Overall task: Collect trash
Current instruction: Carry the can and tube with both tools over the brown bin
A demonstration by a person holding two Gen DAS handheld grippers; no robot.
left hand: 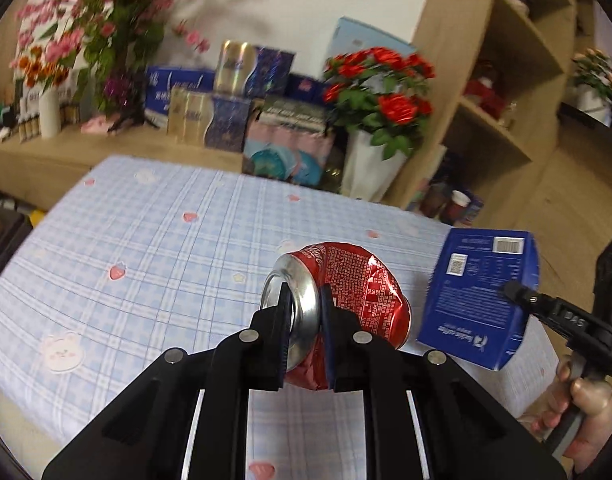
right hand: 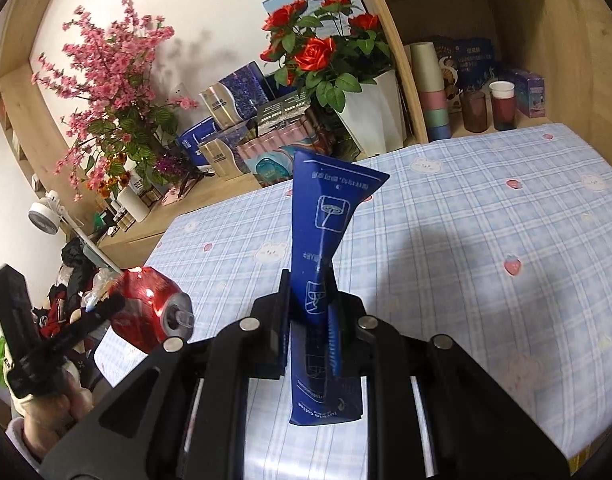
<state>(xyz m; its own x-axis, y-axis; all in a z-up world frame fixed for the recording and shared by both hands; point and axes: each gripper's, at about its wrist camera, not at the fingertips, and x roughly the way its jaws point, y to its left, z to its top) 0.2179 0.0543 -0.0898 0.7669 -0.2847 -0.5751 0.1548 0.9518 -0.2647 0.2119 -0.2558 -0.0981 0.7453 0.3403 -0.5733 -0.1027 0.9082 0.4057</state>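
You see a checked blue tablecloth (right hand: 485,216) with strawberry and bear prints. Behind it, red roses (right hand: 317,54) stand in a white pot (right hand: 379,114), beside stacked boxes (left hand: 226,108) and pink blossoms (right hand: 106,80). Cups (right hand: 431,92) sit in the wooden shelf (right hand: 545,40).

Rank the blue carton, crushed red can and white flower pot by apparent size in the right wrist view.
1. blue carton, nearest the lens, so inflated.
2. crushed red can and white flower pot look alike; distance makes the order unsure.

Bright indoor light, motion-blurred background, strong fisheye edge distortion.
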